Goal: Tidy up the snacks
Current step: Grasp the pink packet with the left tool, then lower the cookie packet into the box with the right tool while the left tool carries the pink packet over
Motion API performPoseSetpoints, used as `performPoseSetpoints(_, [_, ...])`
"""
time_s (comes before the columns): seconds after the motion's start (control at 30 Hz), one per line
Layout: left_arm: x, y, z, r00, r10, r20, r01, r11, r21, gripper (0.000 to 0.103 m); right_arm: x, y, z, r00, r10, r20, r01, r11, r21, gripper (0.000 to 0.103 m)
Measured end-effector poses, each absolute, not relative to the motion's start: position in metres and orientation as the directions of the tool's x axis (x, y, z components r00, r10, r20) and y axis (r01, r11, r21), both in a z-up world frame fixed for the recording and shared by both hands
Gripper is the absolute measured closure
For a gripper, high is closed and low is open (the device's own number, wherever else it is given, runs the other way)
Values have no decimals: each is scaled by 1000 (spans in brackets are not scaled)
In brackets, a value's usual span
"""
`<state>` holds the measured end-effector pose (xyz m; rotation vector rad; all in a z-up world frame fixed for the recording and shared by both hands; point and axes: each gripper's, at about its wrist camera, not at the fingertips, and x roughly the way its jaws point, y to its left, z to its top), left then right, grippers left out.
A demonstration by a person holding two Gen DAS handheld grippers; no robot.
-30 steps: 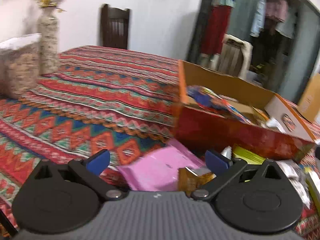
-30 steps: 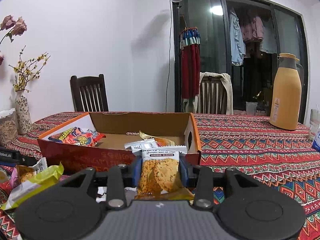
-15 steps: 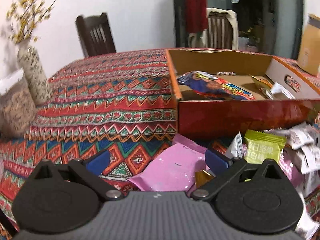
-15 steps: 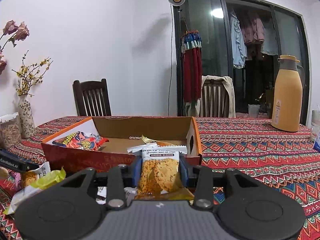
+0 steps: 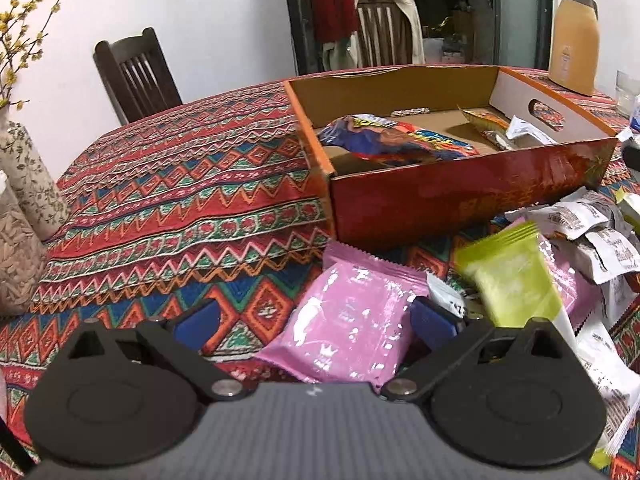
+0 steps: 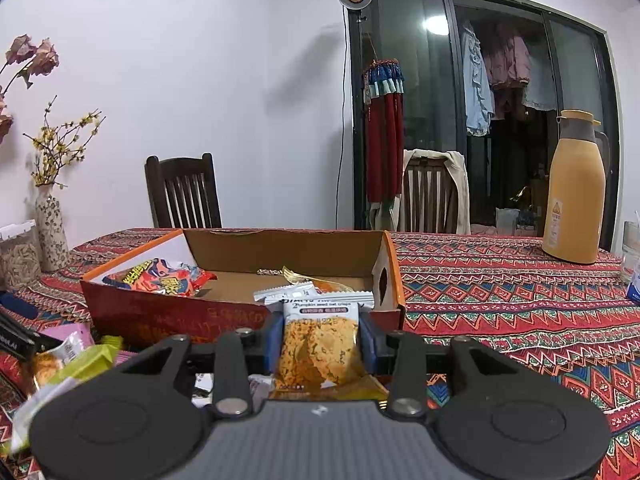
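Observation:
My left gripper [image 5: 316, 320] is open, its blue pads either side of a pink snack packet [image 5: 352, 328] lying on the tablecloth. A green packet [image 5: 512, 280] and several white packets [image 5: 580, 220] lie to its right. The red cardboard box [image 5: 460, 196] stands just beyond, holding a blue-red chip bag [image 5: 396, 144] and small packets. My right gripper [image 6: 320, 340] is shut on a clear oat crisp packet [image 6: 318, 348], held in front of the box [image 6: 180, 320], near its right end.
A patterned vase [image 5: 28, 184] and a jar of cereal [image 5: 12, 260] stand at the left. A yellow thermos [image 6: 574, 192] and a glass [image 6: 632, 252] stand at the right. Two wooden chairs [image 6: 182, 196] are behind the table.
The left gripper has swung right and tilted down over the pink packet, bringing the box and snack pile into fuller view. The right gripper has held still with its packet.

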<state>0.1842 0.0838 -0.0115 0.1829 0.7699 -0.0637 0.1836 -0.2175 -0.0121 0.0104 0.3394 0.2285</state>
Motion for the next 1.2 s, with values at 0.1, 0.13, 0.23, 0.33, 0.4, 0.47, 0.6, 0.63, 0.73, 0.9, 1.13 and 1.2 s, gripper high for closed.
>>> performPoseSetpoints(0.1, [194, 79, -19, 705, 39, -708, 116, 979, 169, 0, 184, -217, -13, 916, 226, -332, -223, 974, 47, 65])
performPoseSetpoints(0.13, [199, 78, -23, 695, 46, -717, 116, 978, 175, 0, 184, -217, -13, 915, 226, -333, -224, 974, 46, 65])
performPoseSetpoints(0.23, [200, 78, -23, 703, 18, -711, 125, 981, 148, 15, 184, -217, -13, 914, 228, -335, -225, 973, 46, 65])
performPoseSetpoints(0.33, [195, 74, -21, 709, -15, -705, 136, 984, 116, 40, 184, -216, -13, 913, 229, -336, -228, 973, 45, 65])
performPoseSetpoints(0.4, [189, 65, -23, 729, 14, -684, 117, 983, 144, 41, 184, -215, -13, 911, 233, -339, -233, 972, 41, 65])
performPoseSetpoints(0.47, [185, 60, -23, 739, 37, -673, 96, 983, 160, 41, 184, -213, -14, 909, 240, -340, -242, 970, 35, 65])
performPoseSetpoints(0.6, [178, 56, -21, 751, 72, -657, 59, 983, 175, 41, 183, -212, -14, 908, 246, -339, -250, 968, 34, 65])
performPoseSetpoints(0.63, [175, 57, -20, 754, 75, -653, 53, 983, 174, 41, 183, -213, -14, 909, 247, -336, -250, 968, 35, 65])
performPoseSetpoints(0.73, [168, 63, -13, 771, 82, -631, 22, 988, 155, 41, 182, -213, -14, 910, 252, -330, -254, 966, 37, 65])
performPoseSetpoints(0.9, [156, 75, 3, 803, 98, -587, -47, 994, 101, 42, 181, -212, -13, 909, 262, -324, -264, 964, 39, 65])
performPoseSetpoints(1.13, [139, 70, 15, 835, 76, -545, -67, 997, 35, 42, 178, -212, -12, 912, 279, -300, -282, 959, 35, 65])
performPoseSetpoints(1.2, [136, 66, 17, 842, 64, -535, -65, 998, 17, 42, 177, -212, -11, 916, 277, -289, -279, 960, 36, 65])
